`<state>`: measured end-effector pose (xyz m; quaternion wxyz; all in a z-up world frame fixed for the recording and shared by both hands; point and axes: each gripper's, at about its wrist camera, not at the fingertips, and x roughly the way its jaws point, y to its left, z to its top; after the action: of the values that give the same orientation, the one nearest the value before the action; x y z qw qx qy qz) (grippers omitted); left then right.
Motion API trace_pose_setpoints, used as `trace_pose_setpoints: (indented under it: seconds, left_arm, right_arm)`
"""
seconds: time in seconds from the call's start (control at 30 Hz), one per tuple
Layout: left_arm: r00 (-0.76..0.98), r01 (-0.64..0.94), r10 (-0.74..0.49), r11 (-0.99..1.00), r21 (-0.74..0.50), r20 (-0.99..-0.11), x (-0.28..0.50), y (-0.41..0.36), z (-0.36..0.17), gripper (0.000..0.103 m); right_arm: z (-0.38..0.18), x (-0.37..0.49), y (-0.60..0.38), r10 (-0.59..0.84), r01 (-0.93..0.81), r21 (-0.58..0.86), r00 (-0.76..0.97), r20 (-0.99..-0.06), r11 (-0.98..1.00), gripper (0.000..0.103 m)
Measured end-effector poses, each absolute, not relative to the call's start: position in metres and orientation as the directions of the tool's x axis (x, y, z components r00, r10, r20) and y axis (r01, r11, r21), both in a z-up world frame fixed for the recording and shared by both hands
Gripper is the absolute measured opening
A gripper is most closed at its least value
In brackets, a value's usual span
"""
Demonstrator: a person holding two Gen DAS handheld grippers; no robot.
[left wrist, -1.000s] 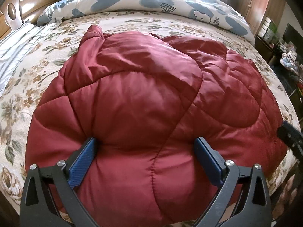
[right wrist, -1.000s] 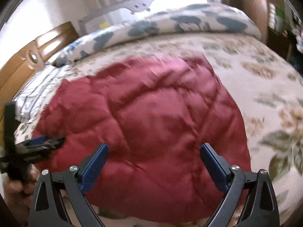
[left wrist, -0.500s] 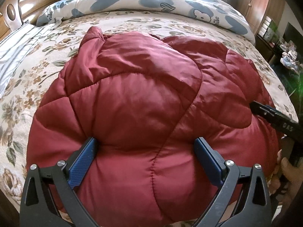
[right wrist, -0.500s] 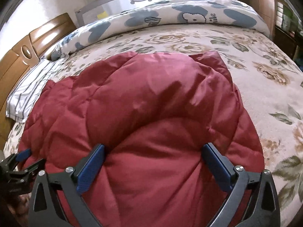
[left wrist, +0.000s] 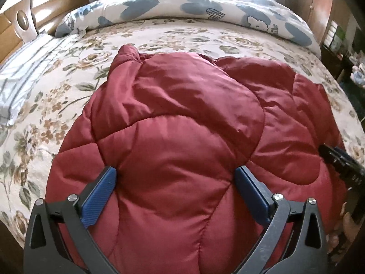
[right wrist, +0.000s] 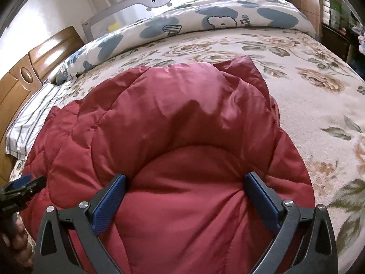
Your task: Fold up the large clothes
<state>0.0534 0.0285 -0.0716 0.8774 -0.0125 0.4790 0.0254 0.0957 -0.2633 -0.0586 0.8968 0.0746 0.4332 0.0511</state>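
Note:
A dark red quilted puffer coat [left wrist: 178, 137] lies in a folded heap on the flowered bedspread [left wrist: 182, 38], filling the near half of both views [right wrist: 178, 123]. My left gripper [left wrist: 175, 175] is open, its blue fingers [left wrist: 100, 191] pressed down on the coat's near left part, with a puffed panel bulging between them. My right gripper [right wrist: 184, 182] is also open, its blue pads [right wrist: 262, 201] straddling a rounded fold at the coat's near right end. Each gripper shows at the edge of the other's view: the right gripper [left wrist: 340, 162], the left gripper [right wrist: 20, 189].
A rolled duvet with blue patches [left wrist: 205, 9] lies along the far side of the bed. A striped pillow [left wrist: 20, 68] and wooden headboard [left wrist: 27, 16] are at the left. A hand [left wrist: 346, 233] holds the right gripper. Dark shelving [right wrist: 337, 6] stands at the right.
The right gripper swung in over the coat and came down on its right end. The left gripper has tilted up slightly, showing more of the far bed.

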Motion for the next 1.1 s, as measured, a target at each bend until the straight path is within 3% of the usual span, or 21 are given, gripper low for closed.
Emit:
trace_pose_setpoints:
  seconds: [0.27, 0.57, 1.1]
  left_arm:
    - [0.541, -0.050, 0.037, 0.999, 0.011, -0.840, 0.053, 0.029, -0.073, 0.103]
    - [0.547, -0.066, 0.048, 0.998, 0.015, -0.836, 0.045, 0.027, -0.067, 0.103]
    - [0.586, -0.053, -0.110, 0.983, -0.174, -0.802, -0.033, 0.049, -0.041, 0.103]
  right_arm:
    - [-0.050, 0.079, -0.263, 0.126, -0.007, 0.159, 0.641, -0.757, 0.987, 0.101]
    - [-0.025, 0.024, -0.241, 0.178, -0.106, 0.145, 0.685, -0.707, 0.984, 0.102]
    - [-0.035, 0.000, -0.226, 0.204, -0.154, 0.136, 0.661, -0.722, 0.979, 0.103]
